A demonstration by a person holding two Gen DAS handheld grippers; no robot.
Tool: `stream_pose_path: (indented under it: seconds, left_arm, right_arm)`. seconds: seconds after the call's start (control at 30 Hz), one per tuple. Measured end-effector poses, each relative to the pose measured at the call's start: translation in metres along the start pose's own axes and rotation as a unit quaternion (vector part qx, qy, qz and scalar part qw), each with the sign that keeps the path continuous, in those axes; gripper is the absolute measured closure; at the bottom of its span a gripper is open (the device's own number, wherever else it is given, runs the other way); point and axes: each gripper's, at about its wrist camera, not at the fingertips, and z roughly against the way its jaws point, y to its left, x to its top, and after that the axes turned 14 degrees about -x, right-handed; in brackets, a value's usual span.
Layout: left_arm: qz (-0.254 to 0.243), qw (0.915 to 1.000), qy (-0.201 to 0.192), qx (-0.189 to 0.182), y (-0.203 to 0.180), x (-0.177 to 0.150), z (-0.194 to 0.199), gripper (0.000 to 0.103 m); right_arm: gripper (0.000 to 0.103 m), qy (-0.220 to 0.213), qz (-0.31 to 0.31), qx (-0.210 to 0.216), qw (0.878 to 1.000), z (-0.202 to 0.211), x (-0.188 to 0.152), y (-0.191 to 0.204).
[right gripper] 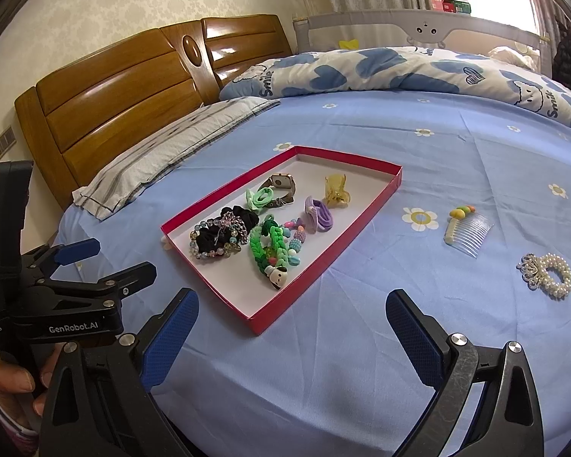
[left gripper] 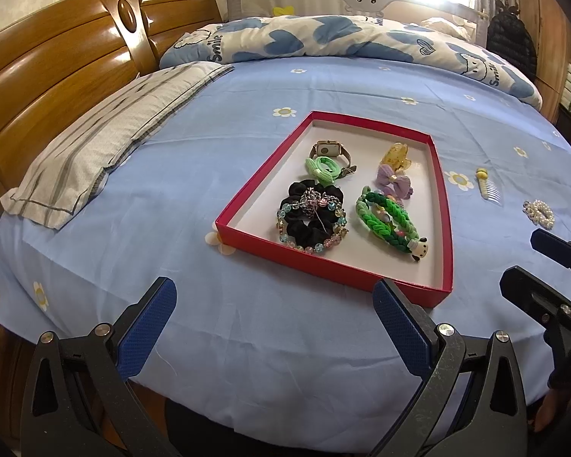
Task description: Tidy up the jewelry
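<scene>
A red box [left gripper: 243, 186] [right gripper: 365, 221] lies on the blue bed sheet and holds a watch [left gripper: 329, 150], a black scrunchie with a bead bracelet [left gripper: 310, 221] [right gripper: 217, 238], green braided bands [left gripper: 384, 221] [right gripper: 264, 247], a purple bow [left gripper: 394, 181] and a yellow claw clip [right gripper: 337, 192]. Outside it, to its right, lie a clear hair comb [right gripper: 470, 234] [left gripper: 489, 186] and a pearl hair tie [right gripper: 548, 276] [left gripper: 538, 213]. My left gripper [left gripper: 274, 312] is open and empty just before the box's near edge. My right gripper [right gripper: 291, 323] is open and empty near the box's near corner.
A striped pillow [left gripper: 106, 141] lies left of the box against a wooden headboard [left gripper: 53, 76]. A blue-and-white quilt [left gripper: 323, 38] is bunched along the far side of the bed. The other gripper shows at the right edge of the left wrist view [left gripper: 552, 297].
</scene>
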Motion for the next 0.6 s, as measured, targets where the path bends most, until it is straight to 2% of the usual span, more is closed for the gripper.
stream_pose_path:
  seconds: [0.6]
  left_arm:
    - [-0.005,1.0000,0.001,0.001,-0.0003,-0.0007,-0.0013,0.000]
  right_arm:
    - [0.003,-0.001,-0.001,0.000,1.000,0.0008,0.0013,0.0008]
